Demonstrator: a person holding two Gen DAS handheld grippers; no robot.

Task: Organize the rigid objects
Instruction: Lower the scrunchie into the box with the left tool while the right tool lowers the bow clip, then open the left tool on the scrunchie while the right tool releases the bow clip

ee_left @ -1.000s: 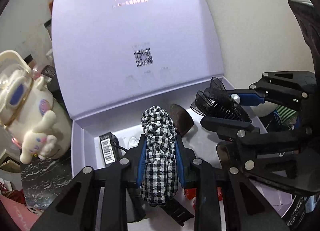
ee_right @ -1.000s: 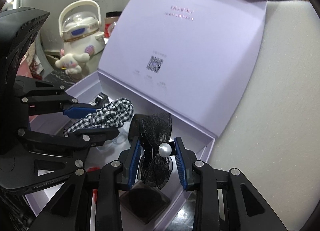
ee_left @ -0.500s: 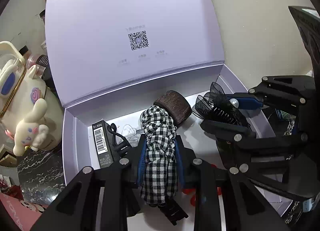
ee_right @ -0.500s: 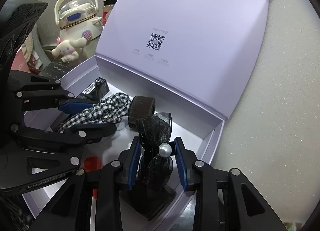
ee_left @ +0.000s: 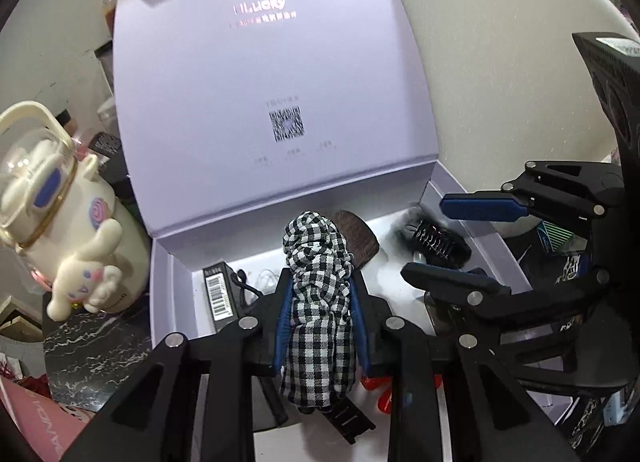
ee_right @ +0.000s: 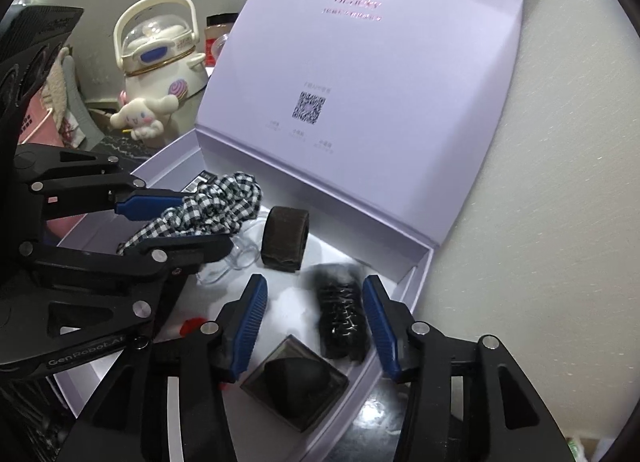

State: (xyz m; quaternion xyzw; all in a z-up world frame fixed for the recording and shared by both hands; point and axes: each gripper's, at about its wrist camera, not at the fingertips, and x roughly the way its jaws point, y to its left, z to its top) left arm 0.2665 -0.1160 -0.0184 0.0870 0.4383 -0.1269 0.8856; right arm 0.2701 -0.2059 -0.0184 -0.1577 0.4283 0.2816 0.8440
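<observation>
We hold the checked scrunchie (ee_left: 318, 302) clamped in the left claw (ee_left: 320, 326) over the box (ee_right: 416, 274). The right claw (ee_right: 316, 322) gapes empty around the black hair clip (ee_right: 342, 314) on the box floor. Next: lower and release the scrunchie.

Lilac box (ee_right: 416, 262); black-and-white checked scrunchie (ee_left: 318, 302); dark brown band (ee_right: 286, 238); black clip (ee_right: 342, 314); cream kettle (ee_right: 160, 58) with blue patches; black-and-white marbled worktop (ee_left: 92, 354).

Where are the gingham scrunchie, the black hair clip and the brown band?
gingham scrunchie (ee_left: 318, 302): left wrist view, its middle folds.
black hair clip (ee_right: 342, 314): right wrist view, its teeth.
brown band (ee_right: 286, 238): right wrist view, its outer face.
</observation>
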